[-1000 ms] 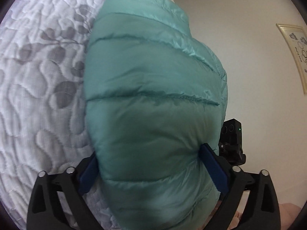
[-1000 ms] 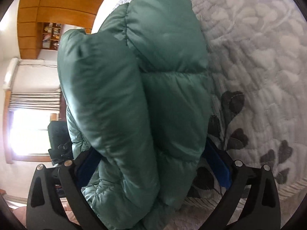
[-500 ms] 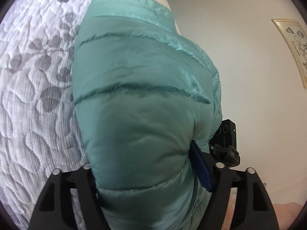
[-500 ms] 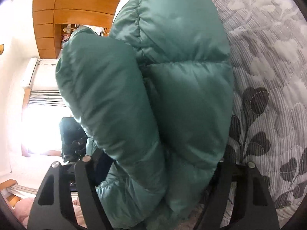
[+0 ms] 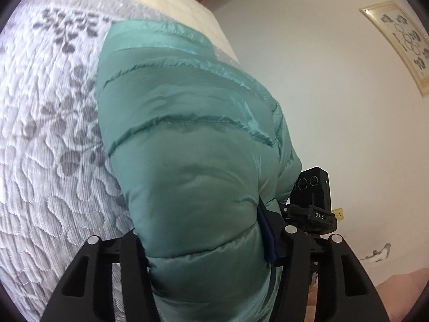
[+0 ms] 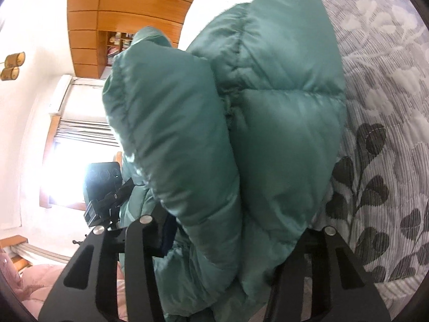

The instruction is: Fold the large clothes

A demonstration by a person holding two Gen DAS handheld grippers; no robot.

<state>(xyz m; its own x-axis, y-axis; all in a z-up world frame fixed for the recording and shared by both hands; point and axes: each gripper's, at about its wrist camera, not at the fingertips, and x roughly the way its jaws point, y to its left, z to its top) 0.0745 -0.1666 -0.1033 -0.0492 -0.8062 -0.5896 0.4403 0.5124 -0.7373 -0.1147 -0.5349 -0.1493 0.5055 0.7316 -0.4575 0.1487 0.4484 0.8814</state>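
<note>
A teal puffer jacket [image 5: 193,145] fills the middle of both views, bunched thick over the grey leaf-patterned quilt [image 5: 40,134]. My left gripper [image 5: 203,241] is shut on a thick fold of the jacket; its blue right pad [image 5: 266,238] presses into the fabric. In the right wrist view the jacket [image 6: 268,134] shows as two padded folds. My right gripper [image 6: 230,244] is shut on them, its fingertips buried in the fabric. The other gripper's camera [image 5: 312,187] shows behind the jacket, and likewise in the right wrist view [image 6: 103,185].
The quilt [image 6: 388,107] covers a bed under the jacket. A white wall with a framed picture [image 5: 399,43] lies right of the left view. A wooden cabinet [image 6: 128,8], a bright window [image 6: 69,166] and pink bedding [image 6: 40,281] lie left in the right view.
Both grippers have closed tighter on the jacket, squeezing the folds narrower. The jacket has been lifted and shifted against the quilt in both views.
</note>
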